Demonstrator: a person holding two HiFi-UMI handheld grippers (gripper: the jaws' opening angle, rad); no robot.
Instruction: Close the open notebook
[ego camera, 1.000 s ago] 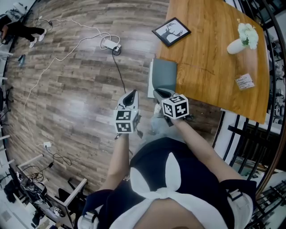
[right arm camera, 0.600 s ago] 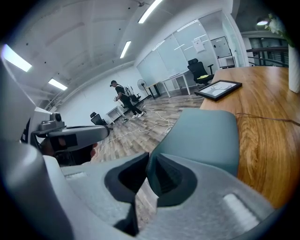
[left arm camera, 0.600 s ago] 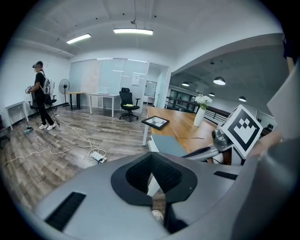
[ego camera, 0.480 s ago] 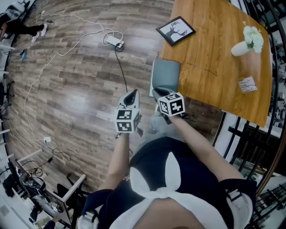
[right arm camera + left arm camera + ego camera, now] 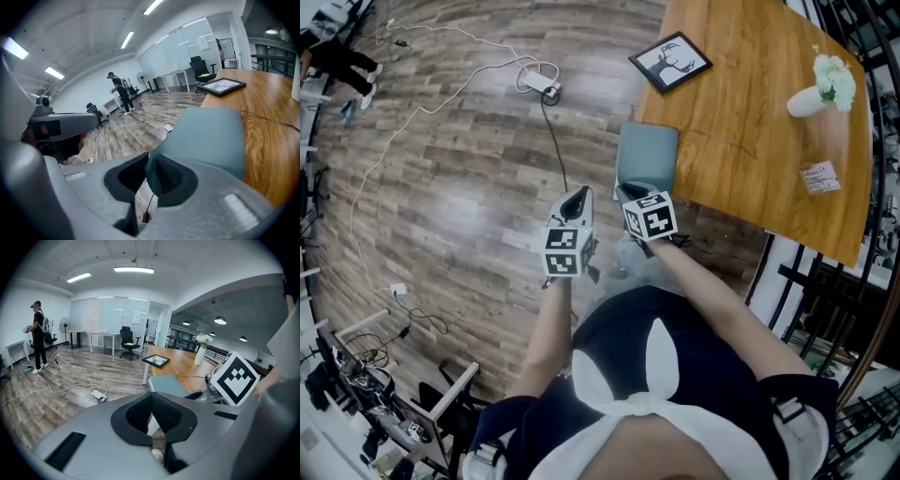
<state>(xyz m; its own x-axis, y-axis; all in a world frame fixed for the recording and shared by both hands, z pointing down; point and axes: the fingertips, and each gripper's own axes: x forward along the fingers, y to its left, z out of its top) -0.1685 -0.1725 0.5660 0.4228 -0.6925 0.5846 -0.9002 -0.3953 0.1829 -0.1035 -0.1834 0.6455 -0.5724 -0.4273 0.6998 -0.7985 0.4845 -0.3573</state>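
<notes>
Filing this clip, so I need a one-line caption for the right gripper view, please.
Right gripper pinches the near edge of a teal notebook at the wooden table edge.

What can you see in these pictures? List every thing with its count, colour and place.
table: one, brown wood, upper right.
notebook: one, grey-green, table's near corner.
picture frame: one, black, table's far end.
vase: one, white, white flowers, on table.
card: one, white, table's edge.
power strip: one, white, on floor.
office chair: one, black, far desks.
distant person: one, dark clothes, far left.
left gripper: one, grey, shut, over floor.
right gripper: one, grey, shut on notebook.
</notes>
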